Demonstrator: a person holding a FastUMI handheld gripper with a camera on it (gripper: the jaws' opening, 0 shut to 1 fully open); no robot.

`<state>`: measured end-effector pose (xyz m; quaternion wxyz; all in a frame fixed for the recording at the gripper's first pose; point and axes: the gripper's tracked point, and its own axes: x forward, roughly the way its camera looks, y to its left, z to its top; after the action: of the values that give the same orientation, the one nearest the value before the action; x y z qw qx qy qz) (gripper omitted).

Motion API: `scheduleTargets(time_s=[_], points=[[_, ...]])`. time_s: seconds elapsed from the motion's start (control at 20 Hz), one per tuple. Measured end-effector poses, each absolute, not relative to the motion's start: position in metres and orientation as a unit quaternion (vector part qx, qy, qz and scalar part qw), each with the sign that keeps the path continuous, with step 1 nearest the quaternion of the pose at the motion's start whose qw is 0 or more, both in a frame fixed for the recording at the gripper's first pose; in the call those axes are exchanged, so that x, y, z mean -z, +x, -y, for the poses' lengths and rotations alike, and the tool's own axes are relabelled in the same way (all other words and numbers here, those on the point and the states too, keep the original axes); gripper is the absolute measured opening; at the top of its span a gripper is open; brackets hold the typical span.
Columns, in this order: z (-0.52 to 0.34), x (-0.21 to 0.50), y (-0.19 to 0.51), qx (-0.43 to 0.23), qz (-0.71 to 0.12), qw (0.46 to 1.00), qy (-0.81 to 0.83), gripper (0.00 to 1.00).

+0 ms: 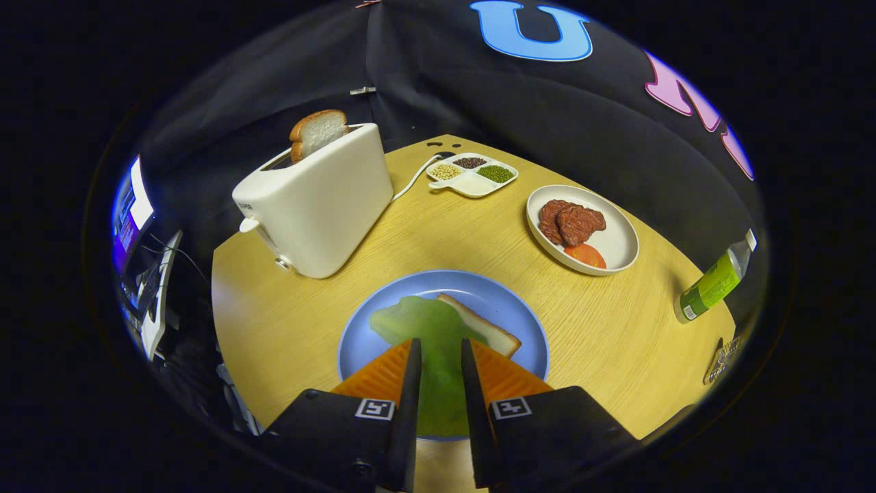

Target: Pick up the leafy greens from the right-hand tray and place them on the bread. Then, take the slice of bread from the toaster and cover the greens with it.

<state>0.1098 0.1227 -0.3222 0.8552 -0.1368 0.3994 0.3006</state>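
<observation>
- The claw (438, 359) pinches the greens (430, 327) between both fingers, over the bread (489, 330) on the blue plate (499, 291), likely so they drop square
- Second slice (317, 131) stands in the toaster (318, 202), beyond the plate
- Open surface (445, 236) between plate and toaster leaves room to reach

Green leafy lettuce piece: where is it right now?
In the gripper view, the green leafy lettuce piece sits between the gripper fingers, draped over the white bread slice on the round blue plate.
</observation>
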Motion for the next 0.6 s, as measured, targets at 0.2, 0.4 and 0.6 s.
scheduleTargets(time_s=[0.2, 0.4, 0.6], points=[[-0.125, 0.327, 0.106, -0.3, -0.406, 0.852, -0.14, 0.53], [-0.128, 0.321, 0.108, -0.299, -0.396, 0.857, -0.139, 0.71], [-0.137, 0.298, 0.111, -0.3, -0.372, 0.869, -0.128, 0.9]])
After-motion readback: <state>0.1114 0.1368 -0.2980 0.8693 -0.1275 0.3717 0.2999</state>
